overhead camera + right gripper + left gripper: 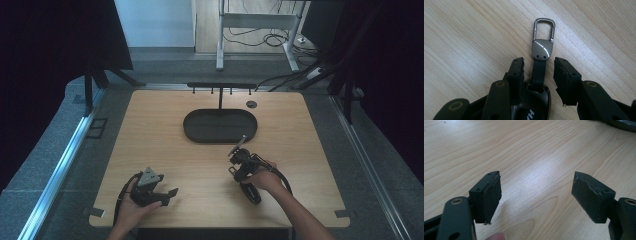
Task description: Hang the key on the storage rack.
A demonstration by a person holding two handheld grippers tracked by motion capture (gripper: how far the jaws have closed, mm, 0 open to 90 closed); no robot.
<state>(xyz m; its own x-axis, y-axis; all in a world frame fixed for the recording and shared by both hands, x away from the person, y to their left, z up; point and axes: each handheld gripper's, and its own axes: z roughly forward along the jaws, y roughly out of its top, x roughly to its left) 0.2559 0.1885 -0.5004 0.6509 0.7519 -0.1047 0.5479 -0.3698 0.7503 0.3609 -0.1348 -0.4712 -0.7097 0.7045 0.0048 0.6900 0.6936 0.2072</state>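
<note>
From the high view, a pale wooden table with rounded corners carries a dark oval tray near its far edge, with a thin black rack of small hooks standing behind it. The left gripper rests low on the near left of the table in the person's left hand, a grey three-cornered plate on top. The right gripper sits right of centre, just in front of the tray, held by the right hand.

In the left gripper view, the two black jaws stand wide apart over bare wood grain with nothing between them. Their rubber pads look worn and peeling at the edges.

In the right gripper view, a key fob lies on the table between the jaws. It has a glossy dark body with white lettering, a black strap, a smooth grey metal cap with two rivets, and a rounded metal clip ring at the end pointing away. The jaws are partly open on either side of the strap; the left one lies close against the body, the right stands clear of it.
</note>
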